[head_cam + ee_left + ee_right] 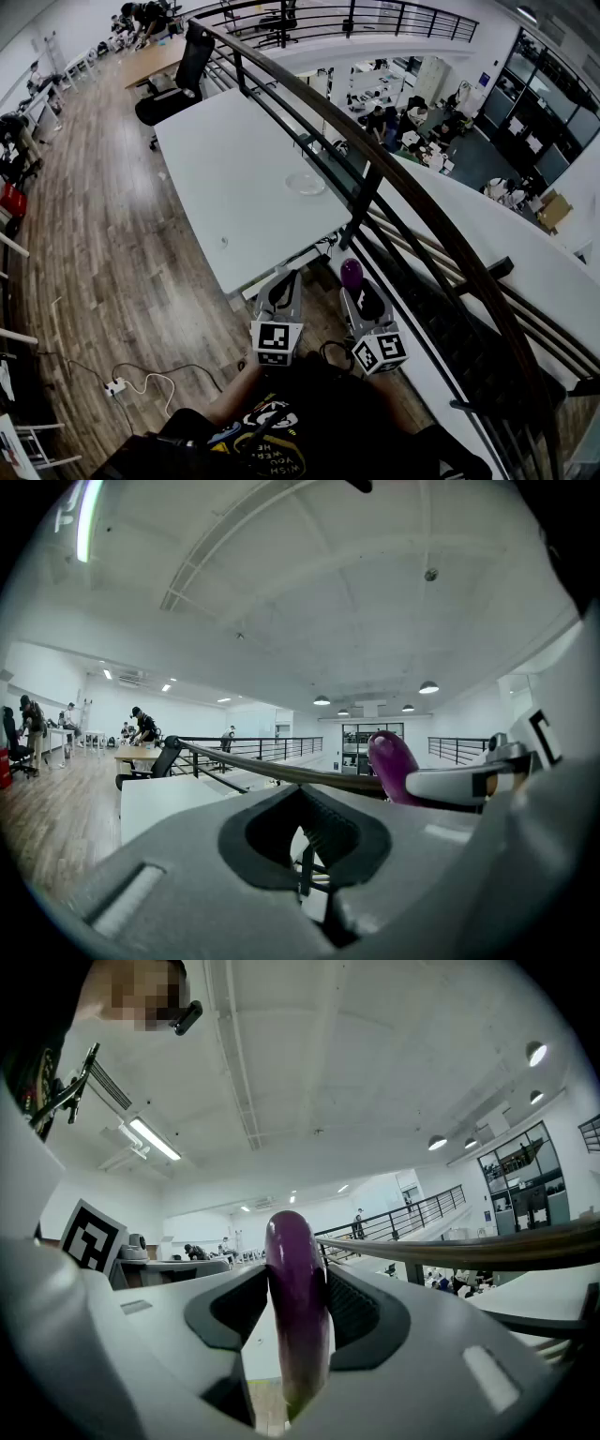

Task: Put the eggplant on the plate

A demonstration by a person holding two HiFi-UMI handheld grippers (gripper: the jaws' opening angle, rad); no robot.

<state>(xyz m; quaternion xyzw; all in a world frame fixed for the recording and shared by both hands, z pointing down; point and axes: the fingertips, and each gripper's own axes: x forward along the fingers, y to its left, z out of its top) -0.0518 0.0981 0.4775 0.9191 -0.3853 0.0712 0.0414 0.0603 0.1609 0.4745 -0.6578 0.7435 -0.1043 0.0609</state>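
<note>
While my right gripper (294, 1321) pinches the eggplant (296, 1251) upright, I've got my left gripper (306, 841) closed, empty.

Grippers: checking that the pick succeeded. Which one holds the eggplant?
The right gripper: its jaws clamp the purple eggplant. The left gripper holds nothing.

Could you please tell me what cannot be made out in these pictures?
Plate: in the head view it is small and see-through on the white table, so whether it holds anything cannot be told; neither gripper view shows it clearly.
Eggplant: its lower end is hidden by the right gripper's jaws in the right gripper view; the head view shows only its tip.
</note>
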